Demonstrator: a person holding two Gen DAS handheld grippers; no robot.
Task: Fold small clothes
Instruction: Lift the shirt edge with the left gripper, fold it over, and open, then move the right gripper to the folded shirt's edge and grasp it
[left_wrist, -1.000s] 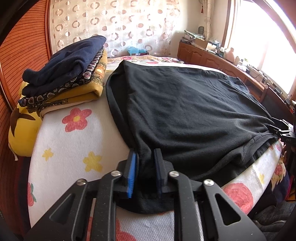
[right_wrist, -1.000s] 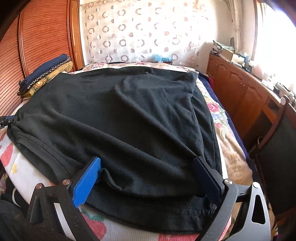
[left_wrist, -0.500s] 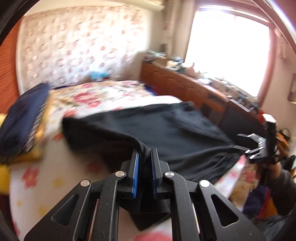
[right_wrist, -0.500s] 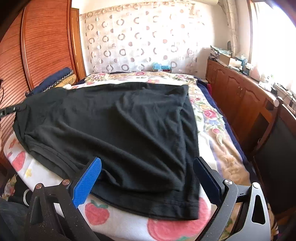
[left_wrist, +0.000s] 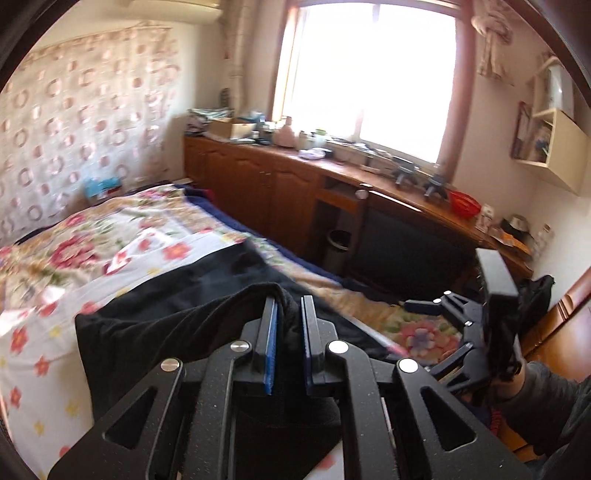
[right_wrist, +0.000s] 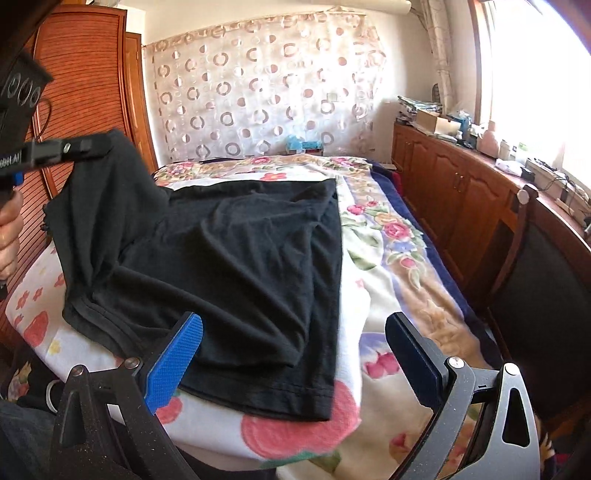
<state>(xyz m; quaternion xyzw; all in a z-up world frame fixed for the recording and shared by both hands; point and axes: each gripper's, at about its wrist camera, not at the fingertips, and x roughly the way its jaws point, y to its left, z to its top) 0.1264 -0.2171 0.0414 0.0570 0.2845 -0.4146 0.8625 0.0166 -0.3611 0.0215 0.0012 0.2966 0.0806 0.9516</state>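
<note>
A black garment (right_wrist: 236, 258) lies spread on the flowered bed cover. My left gripper (left_wrist: 289, 321) is shut on the garment's left corner (left_wrist: 184, 325) and holds it lifted above the bed; it shows in the right wrist view (right_wrist: 85, 146) at upper left with the cloth hanging from it. My right gripper (right_wrist: 293, 343) is wide open and empty, just off the bed's near edge over the garment's near right corner. It also shows in the left wrist view (left_wrist: 436, 306) at the right, open.
The bed (right_wrist: 388, 258) has a flowered cover. A wooden sideboard (right_wrist: 461, 184) with clutter runs along the right under the window. A dark chair (right_wrist: 546, 266) stands close to the bed's right side. A wooden wardrobe (right_wrist: 85, 92) is at left.
My left gripper has lifted the garment's left corner up and swung it rightward across the bed. My right gripper has drawn back from the garment, staying open.
</note>
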